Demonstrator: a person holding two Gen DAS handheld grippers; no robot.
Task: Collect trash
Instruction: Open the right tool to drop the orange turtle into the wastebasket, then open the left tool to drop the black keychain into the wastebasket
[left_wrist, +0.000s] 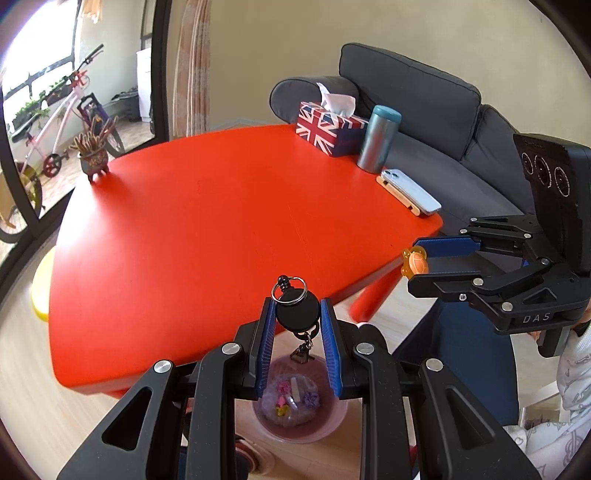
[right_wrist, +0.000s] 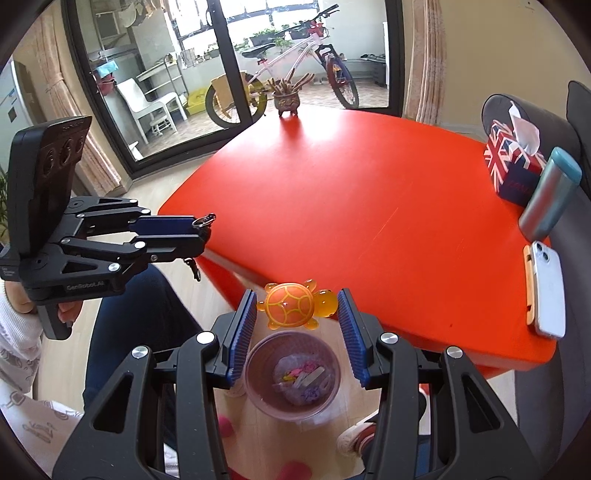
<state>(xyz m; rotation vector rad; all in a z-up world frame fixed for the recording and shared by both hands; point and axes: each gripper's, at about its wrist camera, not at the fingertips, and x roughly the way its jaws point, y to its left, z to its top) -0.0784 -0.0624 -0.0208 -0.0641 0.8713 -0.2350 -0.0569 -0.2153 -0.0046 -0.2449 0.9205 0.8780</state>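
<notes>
My left gripper (left_wrist: 297, 312) is shut on a black retractable key reel (left_wrist: 297, 313) with a ring on top and a clip hanging below. It hangs over a pink trash bin (left_wrist: 299, 410) on the floor that holds several small scraps. My right gripper (right_wrist: 297, 306) is shut on an orange toy turtle (right_wrist: 291, 305), above the same bin (right_wrist: 291, 373). Each gripper shows in the other's view: the right one (left_wrist: 415, 264) with the turtle (left_wrist: 414, 263), the left one (right_wrist: 201, 232) with the reel's ring (right_wrist: 205, 220). Both are off the near edge of the red table (left_wrist: 207, 221).
On the table stand a Union Jack tissue box (left_wrist: 330, 127), a teal tumbler (left_wrist: 377, 139), a phone on a wooden stand (left_wrist: 410, 192) and a small plant pot (left_wrist: 94, 155). A grey sofa (left_wrist: 424, 99) is behind. A bicycle (right_wrist: 291, 70) stands past the glass door. Legs and shoes are by the bin.
</notes>
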